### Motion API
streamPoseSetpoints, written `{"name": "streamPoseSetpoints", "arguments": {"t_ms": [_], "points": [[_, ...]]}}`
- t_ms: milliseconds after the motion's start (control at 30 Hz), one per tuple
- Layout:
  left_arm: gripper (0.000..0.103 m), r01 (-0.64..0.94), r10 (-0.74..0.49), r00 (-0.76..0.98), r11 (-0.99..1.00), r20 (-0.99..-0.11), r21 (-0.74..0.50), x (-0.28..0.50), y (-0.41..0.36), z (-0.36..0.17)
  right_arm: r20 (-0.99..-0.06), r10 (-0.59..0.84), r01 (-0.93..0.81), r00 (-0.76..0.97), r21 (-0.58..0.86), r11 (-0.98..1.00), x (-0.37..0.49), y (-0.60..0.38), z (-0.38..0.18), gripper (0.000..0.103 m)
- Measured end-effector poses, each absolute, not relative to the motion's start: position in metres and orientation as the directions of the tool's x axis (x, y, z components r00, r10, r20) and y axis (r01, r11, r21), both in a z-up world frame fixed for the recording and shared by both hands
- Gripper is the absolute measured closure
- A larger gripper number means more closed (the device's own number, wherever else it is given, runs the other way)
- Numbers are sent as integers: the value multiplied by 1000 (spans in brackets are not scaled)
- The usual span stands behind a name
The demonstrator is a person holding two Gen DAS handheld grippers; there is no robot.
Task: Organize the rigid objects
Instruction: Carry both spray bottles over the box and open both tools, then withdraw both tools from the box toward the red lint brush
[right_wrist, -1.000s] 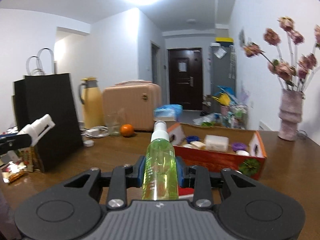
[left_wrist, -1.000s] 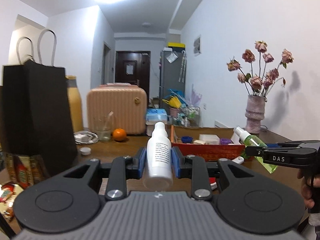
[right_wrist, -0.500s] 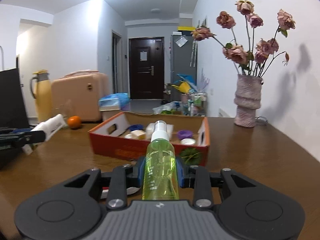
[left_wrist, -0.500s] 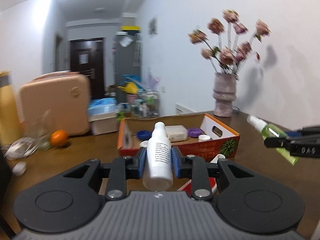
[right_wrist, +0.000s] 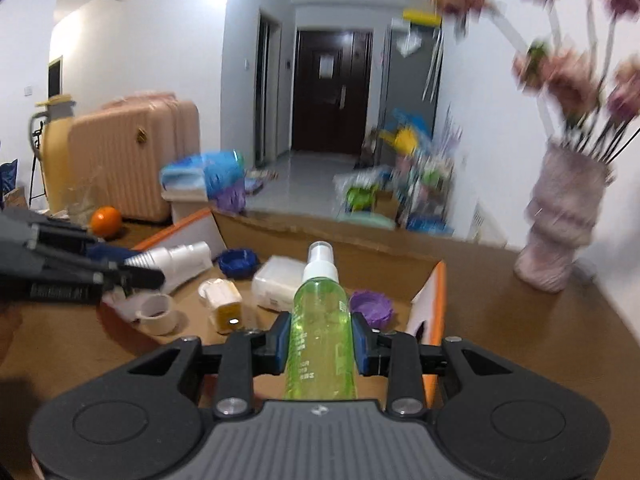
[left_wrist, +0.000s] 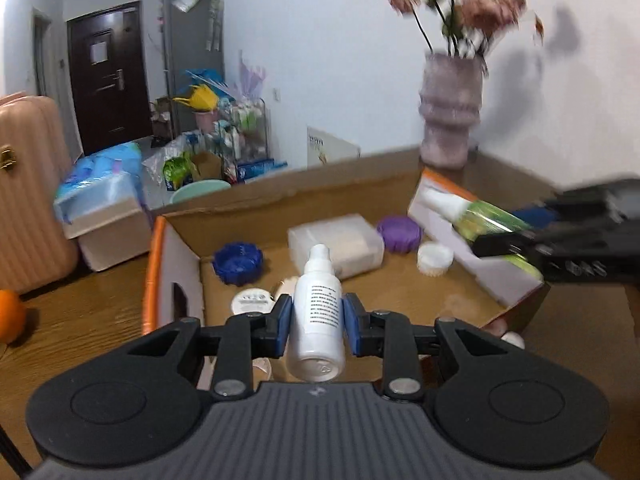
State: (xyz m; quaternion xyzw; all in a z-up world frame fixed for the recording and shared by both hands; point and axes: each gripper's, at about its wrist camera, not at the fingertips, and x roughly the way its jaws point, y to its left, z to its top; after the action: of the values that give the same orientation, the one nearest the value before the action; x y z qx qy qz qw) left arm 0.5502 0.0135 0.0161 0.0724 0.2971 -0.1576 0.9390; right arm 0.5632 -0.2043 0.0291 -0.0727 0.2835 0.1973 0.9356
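My left gripper [left_wrist: 318, 320] is shut on a white bottle [left_wrist: 318, 312] and holds it over the near edge of the orange cardboard box [left_wrist: 154, 264]. My right gripper [right_wrist: 322, 340] is shut on a green spray bottle [right_wrist: 322, 340] over the box's right side [right_wrist: 434, 304]. Each gripper shows in the other view: the right one [left_wrist: 568, 240] with the green bottle [left_wrist: 476, 212], the left one [right_wrist: 60, 276] with the white bottle [right_wrist: 180, 258]. Inside the box lie a blue lid [left_wrist: 238, 262], a purple lid [left_wrist: 400, 234], a clear container [left_wrist: 334, 242], a white cap [left_wrist: 435, 258] and a tape roll [right_wrist: 158, 314].
A vase of dried flowers [left_wrist: 450, 120] stands on the wooden table behind the box on the right. An orange [right_wrist: 106, 220], a pink suitcase [right_wrist: 132, 160] and a yellow jug [right_wrist: 54, 160] are at the left. Clutter lies on the floor beyond the table.
Both grippers have moved forward and down over the box with their bottles still held. The black paper bag has gone out of view on the left.
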Motion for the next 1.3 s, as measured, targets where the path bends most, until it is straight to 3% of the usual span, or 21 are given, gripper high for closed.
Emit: {"name": "streamPoseSetpoints", "arguments": {"t_ms": [200, 300, 533, 633, 700, 767, 867, 1000, 1133, 1300], "points": [[72, 389, -269, 733, 919, -624, 61, 570, 2, -14, -656, 278, -409, 702, -52, 911, 609, -191, -14, 73], [72, 375, -260, 749, 924, -609, 67, 570, 6, -14, -654, 247, -397, 715, -89, 914, 614, -188, -22, 79], [69, 307, -206, 802, 947, -560, 92, 553, 25, 22, -613, 250, -376, 749, -82, 923, 606, -202, 4, 79], [62, 267, -176, 822, 959, -541, 95, 538, 36, 45, -586, 263, -374, 766, -74, 924, 594, -208, 29, 78], [49, 239, -159, 838, 967, -523, 89, 522, 44, 59, -574, 269, -379, 773, -79, 922, 582, -211, 44, 77], [45, 216, -142, 858, 972, -493, 95, 500, 50, 72, -558, 275, -383, 783, -84, 920, 564, -213, 59, 77], [29, 172, -110, 891, 980, -440, 103, 460, 57, 87, -527, 284, -381, 801, -84, 921, 531, -221, 82, 68], [22, 109, -70, 926, 990, -370, 87, 400, 61, 99, -490, 312, -390, 814, -64, 919, 484, -232, 100, 52], [16, 56, -43, 958, 998, -284, 39, 340, 63, 99, -418, 339, -372, 843, 4, 928, 434, -249, 100, 44], [2, -23, 27, 979, 1000, -204, 19, 273, 55, 93, -324, 350, -336, 879, 100, 937, 369, -261, 87, 39]]}}
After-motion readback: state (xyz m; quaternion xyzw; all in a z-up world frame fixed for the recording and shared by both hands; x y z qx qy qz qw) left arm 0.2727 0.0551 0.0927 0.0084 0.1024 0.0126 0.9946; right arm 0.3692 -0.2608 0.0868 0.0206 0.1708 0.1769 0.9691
